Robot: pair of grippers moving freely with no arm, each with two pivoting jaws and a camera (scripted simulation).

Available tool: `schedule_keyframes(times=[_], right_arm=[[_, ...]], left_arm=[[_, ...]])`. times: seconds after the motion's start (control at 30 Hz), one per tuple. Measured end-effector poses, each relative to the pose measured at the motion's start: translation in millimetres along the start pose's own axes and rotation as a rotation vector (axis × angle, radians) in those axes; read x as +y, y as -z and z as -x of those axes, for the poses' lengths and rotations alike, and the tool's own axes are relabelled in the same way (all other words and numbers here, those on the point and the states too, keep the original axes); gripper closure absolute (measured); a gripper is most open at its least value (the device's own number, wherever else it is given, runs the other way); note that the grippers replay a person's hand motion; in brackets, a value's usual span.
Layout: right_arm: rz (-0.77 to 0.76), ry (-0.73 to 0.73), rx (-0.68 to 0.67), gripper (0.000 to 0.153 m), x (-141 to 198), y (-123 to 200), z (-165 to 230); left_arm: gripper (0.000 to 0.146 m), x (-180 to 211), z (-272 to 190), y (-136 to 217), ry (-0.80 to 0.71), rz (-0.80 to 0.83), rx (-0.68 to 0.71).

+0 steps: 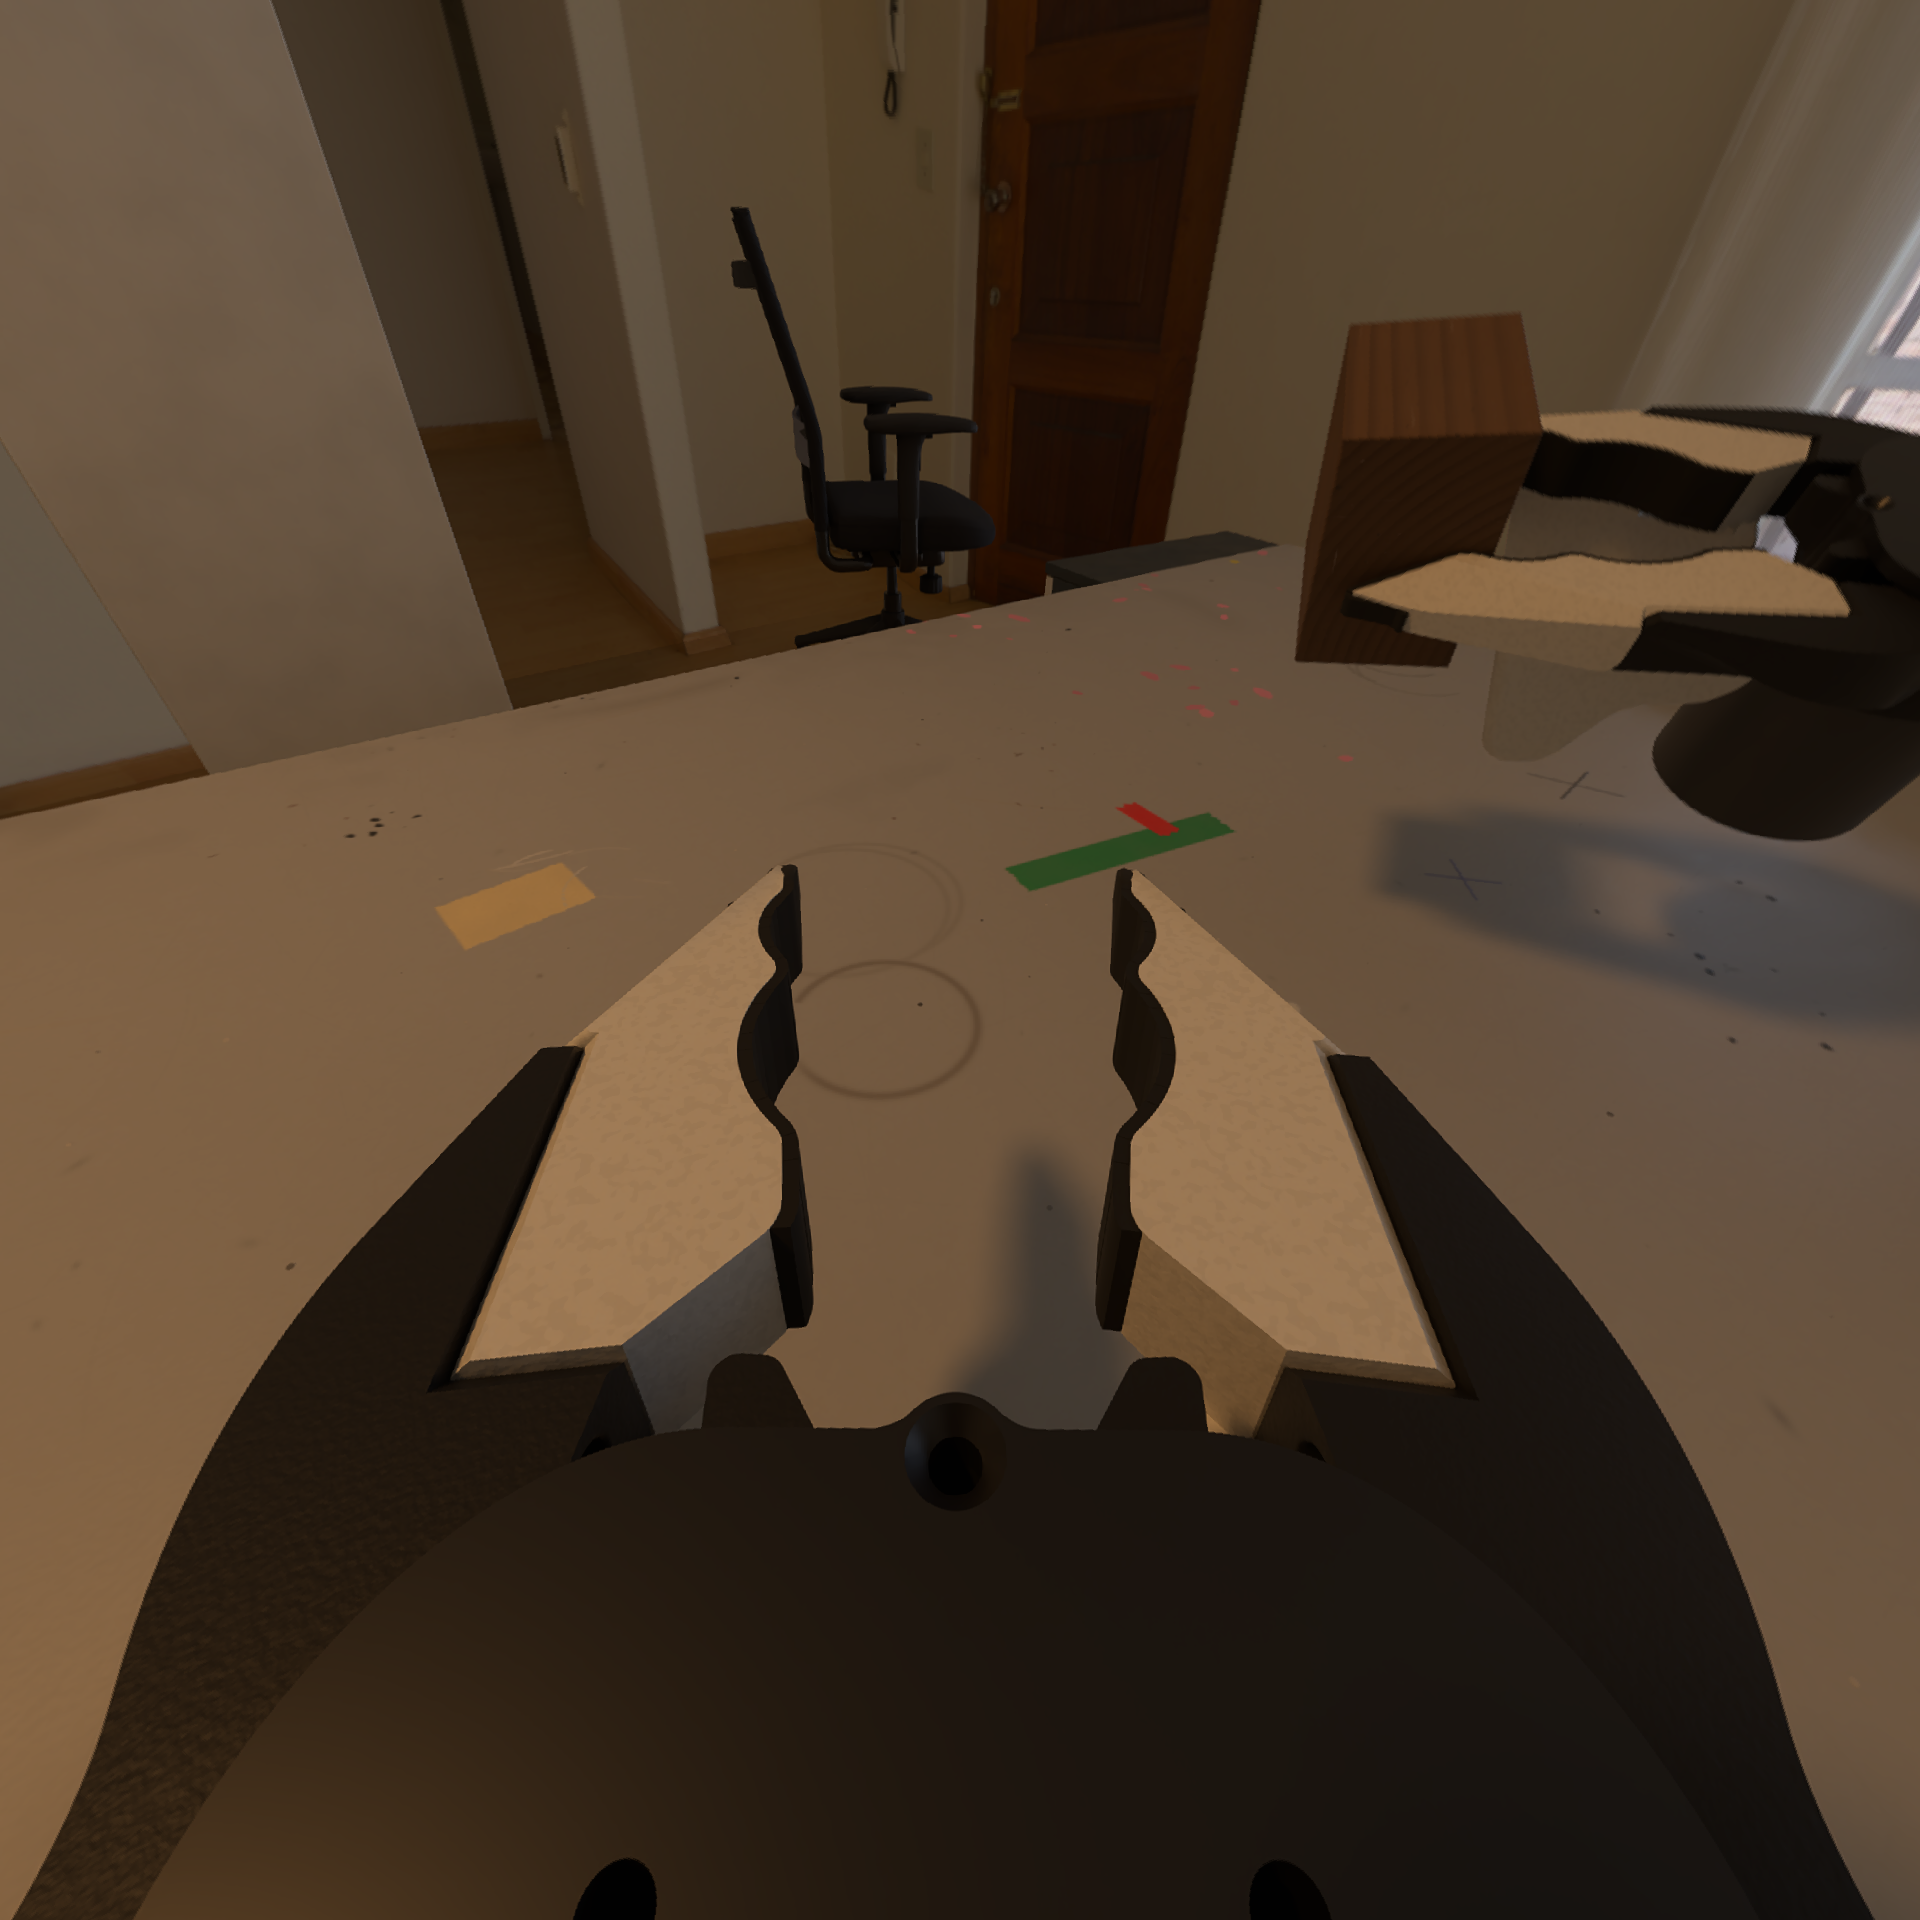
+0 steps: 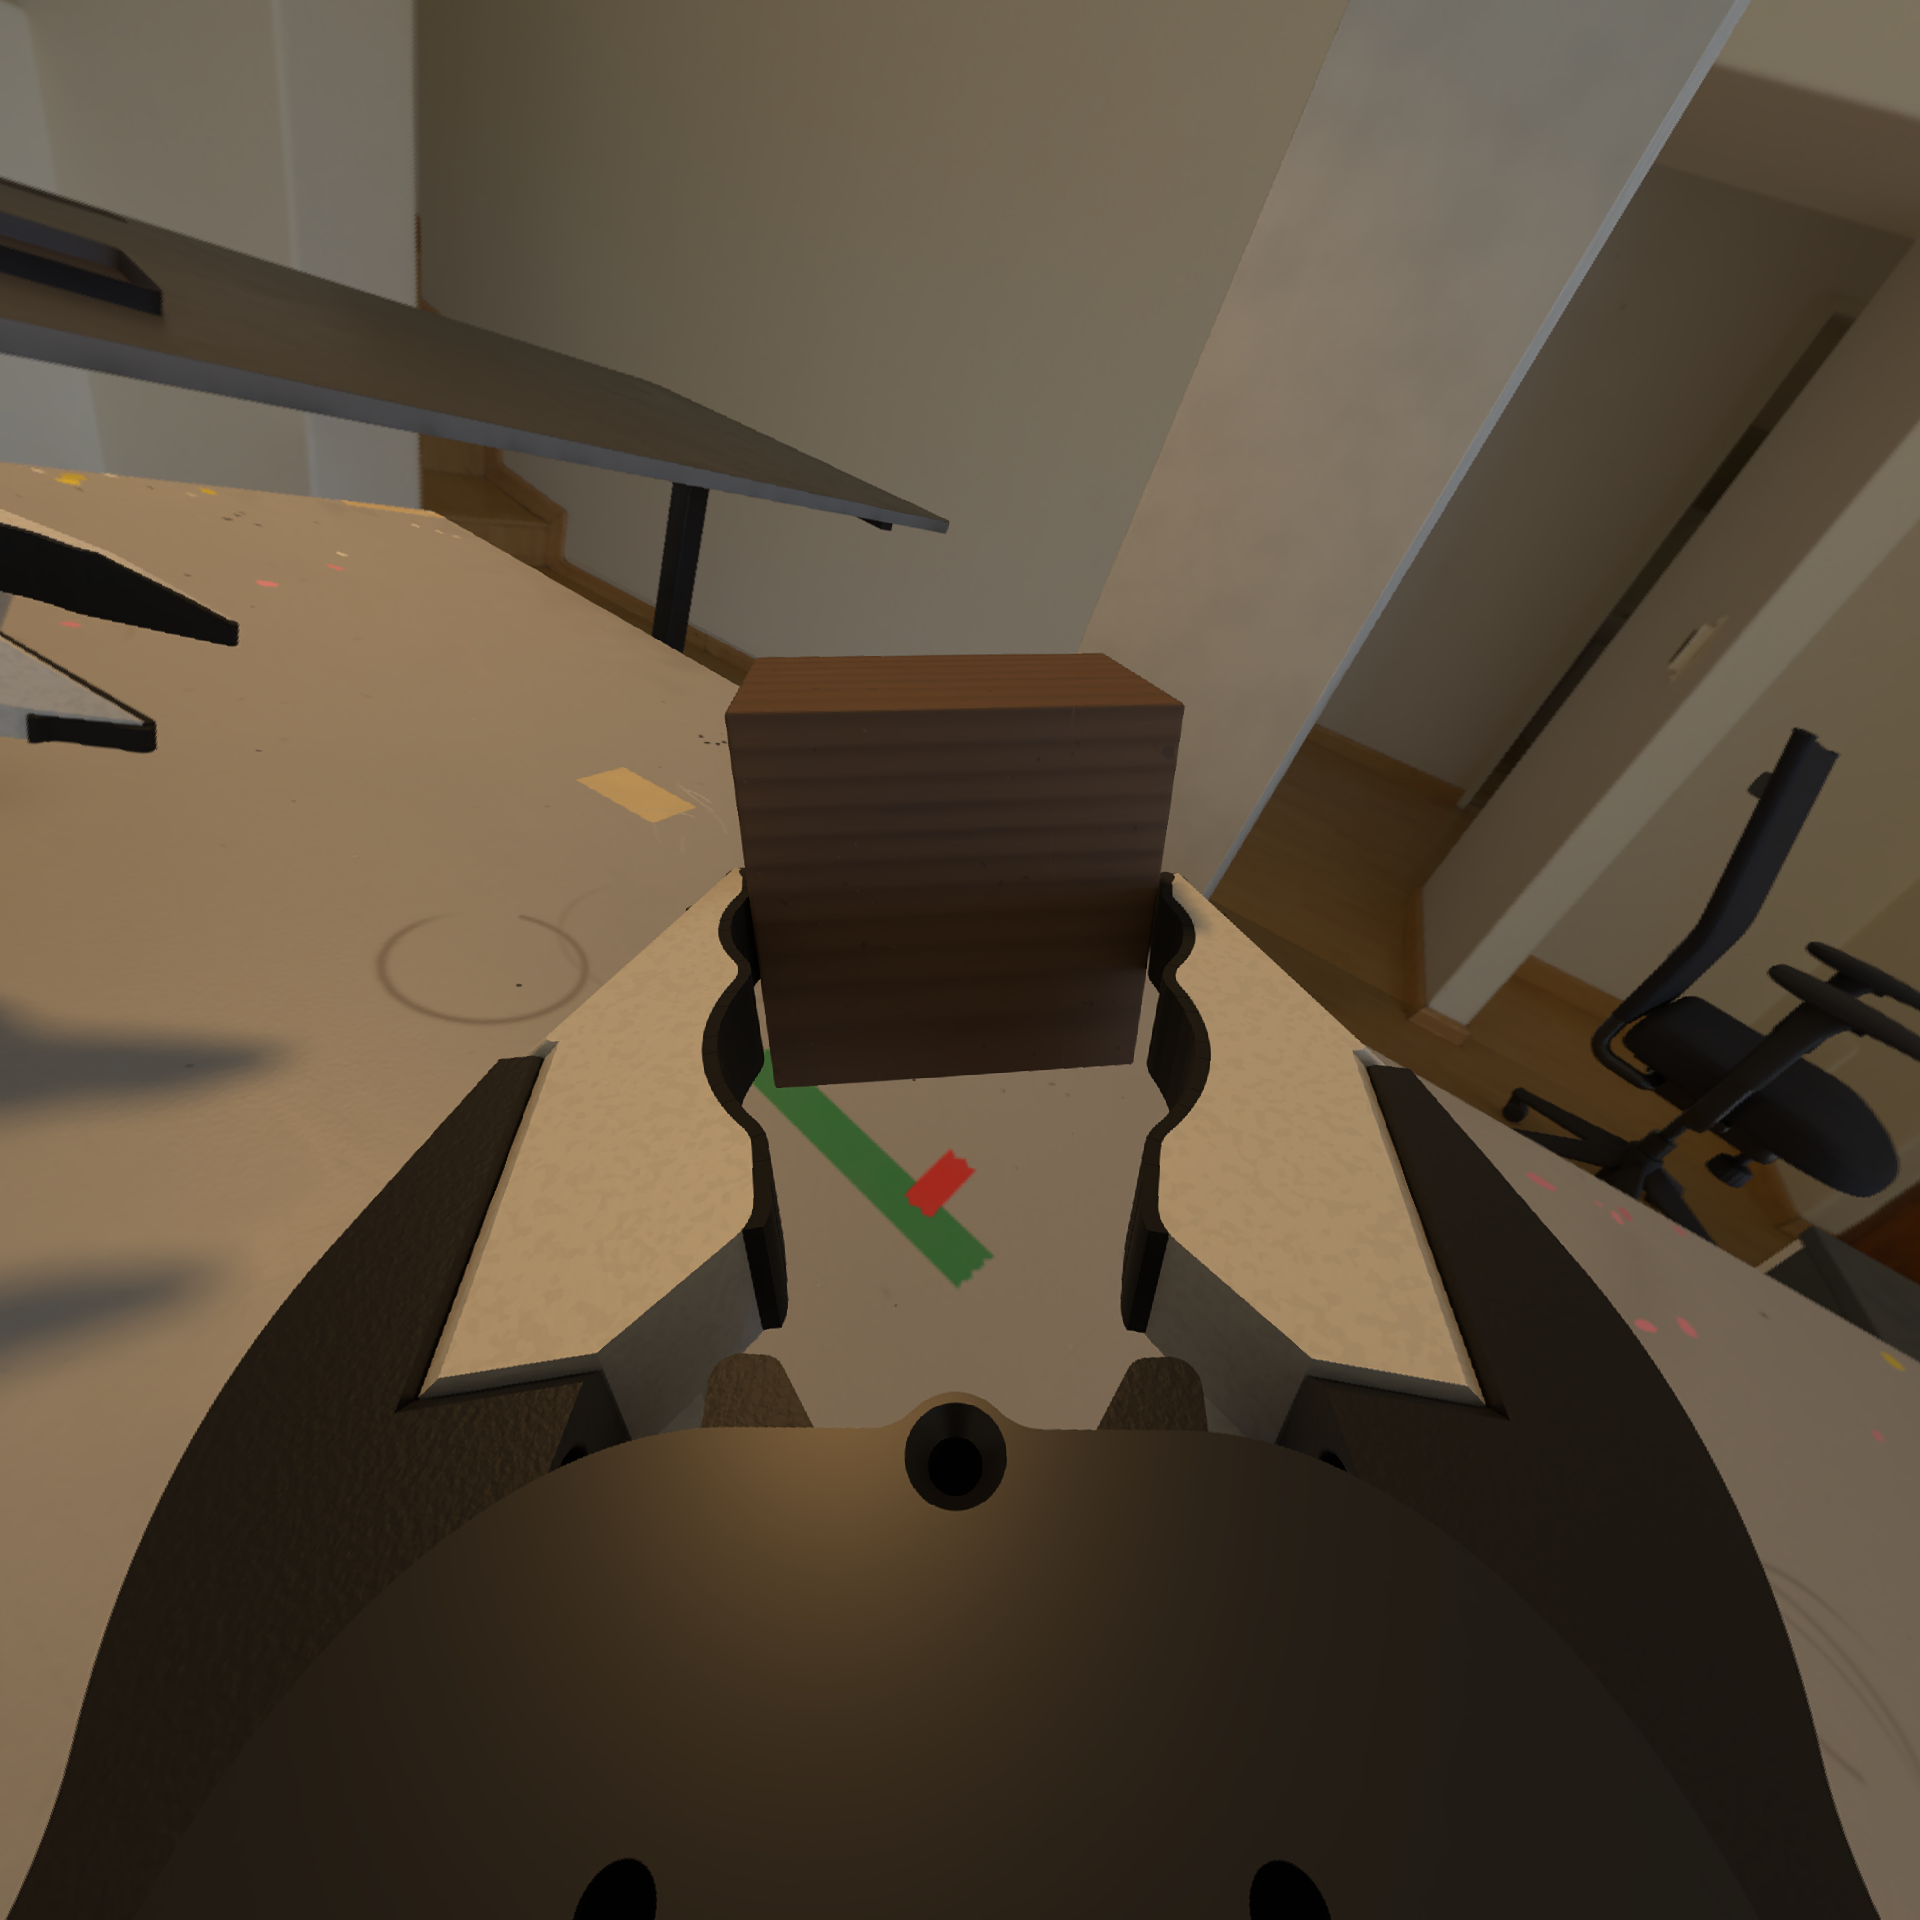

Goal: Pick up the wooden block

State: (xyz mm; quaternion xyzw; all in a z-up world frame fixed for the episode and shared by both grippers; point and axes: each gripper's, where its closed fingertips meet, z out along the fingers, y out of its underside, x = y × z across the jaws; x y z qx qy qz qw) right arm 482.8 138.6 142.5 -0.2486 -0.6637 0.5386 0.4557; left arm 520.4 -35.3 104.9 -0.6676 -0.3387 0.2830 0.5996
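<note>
The wooden block (image 2: 951, 862) is a dark brown cube clamped between the fingertips of my right gripper (image 2: 956, 883). It hangs clear above the table, with tape marks showing beneath it. In the left wrist view the block (image 1: 1418, 488) is at the upper right, held by the right gripper (image 1: 1449, 520) above its shadow on the table. My left gripper (image 1: 956, 883) is open and empty, low over the table (image 1: 312, 1039), well to the left of the block. Its fingertips also show at the left edge of the right wrist view (image 2: 182, 681).
A green tape strip with a red piece (image 1: 1122, 850) and a yellow tape patch (image 1: 514, 904) lie on the table. The far table edge (image 1: 727, 665) is ahead. A black office chair (image 1: 894, 499), a brown door (image 1: 1101, 291) and another desk (image 2: 468, 384) stand beyond.
</note>
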Motion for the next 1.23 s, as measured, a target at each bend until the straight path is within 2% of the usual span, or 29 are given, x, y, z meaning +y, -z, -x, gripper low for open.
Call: schedule_keyframes(times=[0.1, 0.2, 0.27, 0.37, 0.43, 0.53, 0.6, 0.7, 0.83, 0.97, 1.03, 1.23], right_arm=[[0.007, -0.013, -0.009, 0.077, 4.7, 2.7, -2.6], [-0.013, -0.023, 0.0, 0.077, -4.7, 6.0, -15.3], [-0.035, -0.014, 0.051, 0.077, -23.5, 13.7, -47.2], [-0.028, -0.111, 0.134, 0.077, -49.8, 28.9, -128.7], [0.121, -0.192, 0.107, 0.077, -43.9, 27.9, -180.5], [0.423, -0.157, 0.089, 0.077, -2.3, 17.1, -242.4], [0.656, -0.136, 0.024, 0.077, 35.5, 7.6, -267.0], [0.901, -0.121, -0.058, 0.077, 80.7, -5.3, -292.9], [1.143, -0.092, -0.144, 0.077, 123.0, -19.9, -308.6], [1.294, -0.17, -0.289, 0.077, 148.1, -29.4, -294.0], [1.381, -0.148, -0.285, 0.077, 159.1, -30.0, -295.9], [1.492, -0.195, -0.347, 0.077, 170.2, -29.6, -288.8]], left_arm=[[0.086, -0.6, 1.7, 0.9, 0.024, -0.007, 0.008], [0.085, -0.6, 2.1, 1.0, 0.032, -0.008, 0.011], [0.085, -0.4, 1.4, 0.8, 0.027, -0.007, 0.012], [0.085, 0.5, -0.2, 0.1, 0.013, 0.0, 0.013], [0.084, 1.1, -1.8, -0.3, 0.002, 0.004, 0.015], [0.084, 2.2, -4.0, -1.2, -0.01, 0.013, 0.024], [0.084, 2.7, -4.9, -1.6, -0.012, 0.017, 0.03], [0.084, 3.7, -4.9, -2.6, -0.004, 0.026, 0.038], [0.083, 5.5, -3.8, -4.5, 0.021, 0.044, 0.052], [0.083, 5.4, -3.0, -4.4, 0.05, 0.044, 0.072], [0.083, 4.8, -2.5, -4.0, 0.064, 0.039, 0.082], [0.083, 4.5, -2.0, -3.8, 0.088, 0.038, 0.1]])
